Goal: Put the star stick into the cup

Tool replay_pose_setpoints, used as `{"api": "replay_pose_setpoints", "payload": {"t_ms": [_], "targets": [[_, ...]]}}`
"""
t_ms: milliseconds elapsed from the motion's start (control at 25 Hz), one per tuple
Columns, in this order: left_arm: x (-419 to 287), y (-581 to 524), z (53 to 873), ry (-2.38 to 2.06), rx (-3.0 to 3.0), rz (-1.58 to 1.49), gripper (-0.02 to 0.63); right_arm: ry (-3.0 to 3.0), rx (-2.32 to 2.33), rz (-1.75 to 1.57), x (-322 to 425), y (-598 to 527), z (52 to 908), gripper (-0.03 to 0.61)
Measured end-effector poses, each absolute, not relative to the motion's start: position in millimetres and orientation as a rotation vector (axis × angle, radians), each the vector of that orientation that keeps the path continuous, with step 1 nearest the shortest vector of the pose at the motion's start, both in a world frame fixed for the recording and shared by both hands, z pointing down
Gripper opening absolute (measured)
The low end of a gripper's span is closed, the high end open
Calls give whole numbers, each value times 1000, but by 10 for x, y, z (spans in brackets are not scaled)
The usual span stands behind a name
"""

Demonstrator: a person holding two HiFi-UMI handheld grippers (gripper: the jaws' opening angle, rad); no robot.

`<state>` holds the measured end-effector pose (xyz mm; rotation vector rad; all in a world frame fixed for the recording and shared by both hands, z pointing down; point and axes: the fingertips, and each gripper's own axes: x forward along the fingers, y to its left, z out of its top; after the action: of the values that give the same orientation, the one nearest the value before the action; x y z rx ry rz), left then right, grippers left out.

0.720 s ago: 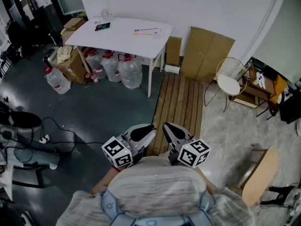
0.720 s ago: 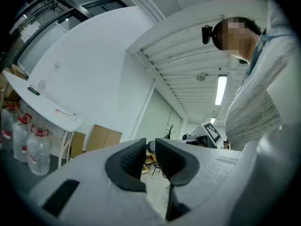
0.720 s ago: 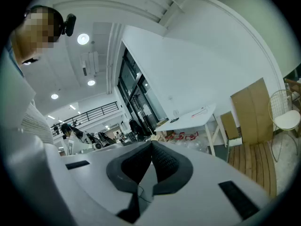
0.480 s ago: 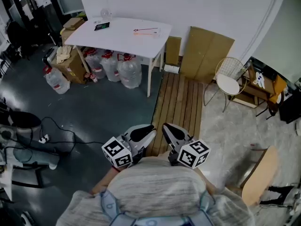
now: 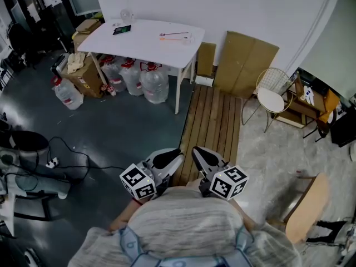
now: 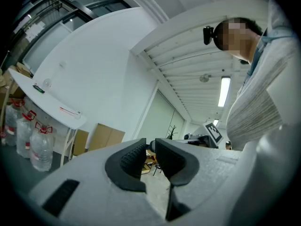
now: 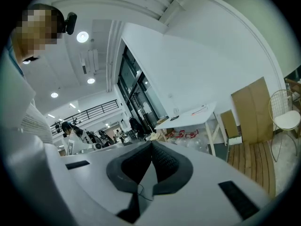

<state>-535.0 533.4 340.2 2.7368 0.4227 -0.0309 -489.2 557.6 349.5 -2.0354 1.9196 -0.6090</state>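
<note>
The star stick [image 5: 172,36], a thin orange-red rod, lies on the far white table [image 5: 144,43], also showing in the left gripper view [image 6: 68,110] and the right gripper view [image 7: 200,109]. A small clear cup [image 5: 186,38] stands by its right end. Both grippers are held close to the person's chest, several steps from the table. My left gripper [image 5: 177,153] [image 6: 150,147] has a narrow gap between its pads with nothing in it. My right gripper [image 5: 196,150] [image 7: 151,147] has its pad tips touching and holds nothing.
A dark phone-like item [image 5: 121,30] and a clear glass object [image 5: 125,15] also sit on the table. Water jugs [image 5: 147,82] and cardboard boxes [image 5: 83,77] crowd underneath. Wooden decking [image 5: 214,124], cardboard sheets [image 5: 245,63], a wire chair [image 5: 272,99] and floor cables [image 5: 67,154] lie between.
</note>
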Motion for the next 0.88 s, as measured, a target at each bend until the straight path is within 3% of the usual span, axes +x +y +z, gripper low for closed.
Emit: {"api": "replay_pose_setpoints", "payload": {"t_ms": [440, 880], "targets": [[-5249, 5258, 3432, 466, 2744, -24, 69, 1902, -2033, -652, -4809, 5442, 3517, 11], [-4463, 4982, 3618, 486, 2707, 17, 69, 1927, -2043, -658, -4035, 5036, 3684, 12]]}}
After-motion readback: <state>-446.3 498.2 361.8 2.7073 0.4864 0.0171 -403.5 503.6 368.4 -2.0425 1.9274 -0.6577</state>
